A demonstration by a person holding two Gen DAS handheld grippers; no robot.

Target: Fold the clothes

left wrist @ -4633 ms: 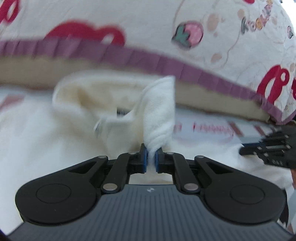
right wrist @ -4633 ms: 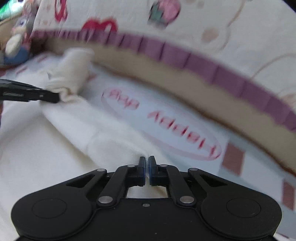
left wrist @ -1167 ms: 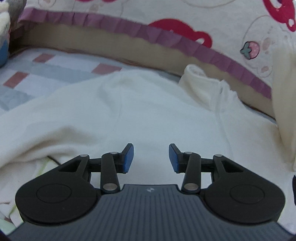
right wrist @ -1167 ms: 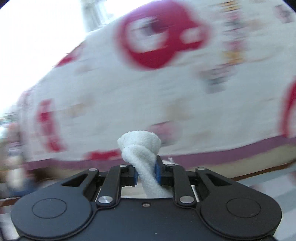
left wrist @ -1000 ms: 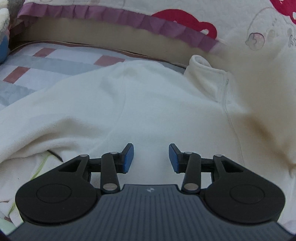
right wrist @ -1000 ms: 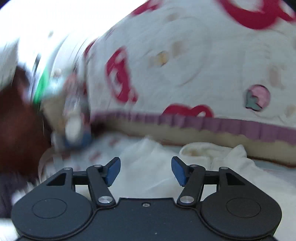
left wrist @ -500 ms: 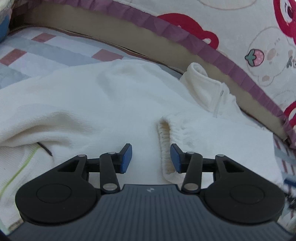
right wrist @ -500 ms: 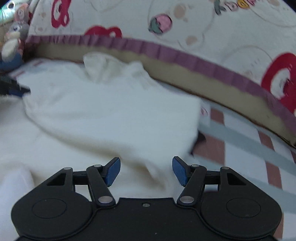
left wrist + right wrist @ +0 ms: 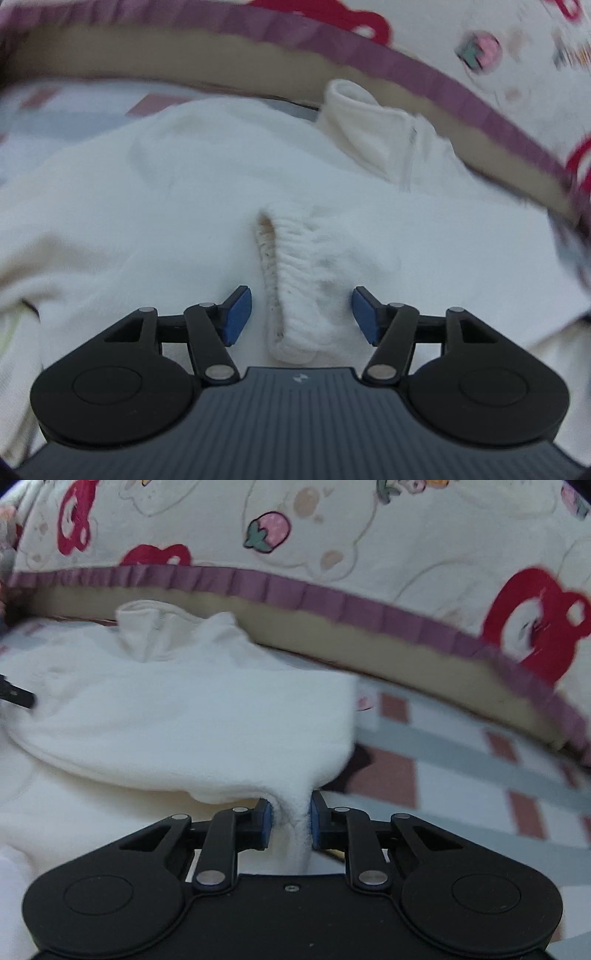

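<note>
The left hand-held gripper [image 9: 298, 314] hovers low over a cream fleece top [image 9: 155, 221], its blue-padded fingers [image 9: 236, 314] spread wide on either side of a ribbed sleeve cuff [image 9: 295, 280]. The cuff lies between the pads without touching either, and the sleeve it belongs to is folded across the body of the garment.

In the right wrist view, the right hand-held gripper [image 9: 290, 823] is pressed in on a fold of the same fleece top [image 9: 184, 716], pinching a bunched edge of fabric at the garment's near corner between its blue pads. From that pinch the cloth spreads away to the left and up; its right-hand edge ends in a straight fold line. At the far left edge of this view, a dark tip of the left gripper is just visible over the fabric.

The top lies spread on a bed whose sheet [image 9: 461, 760] carries grey stripes and red-brown squares. The garment's stand-up collar [image 9: 354, 122], with a short zip beside it, sits at the far end of the cloth, close to a tan band [image 9: 332, 627]. Above that runs a purple ruffled trim [image 9: 295, 587] and a cream quilt printed with strawberries and red bears [image 9: 332, 528].
</note>
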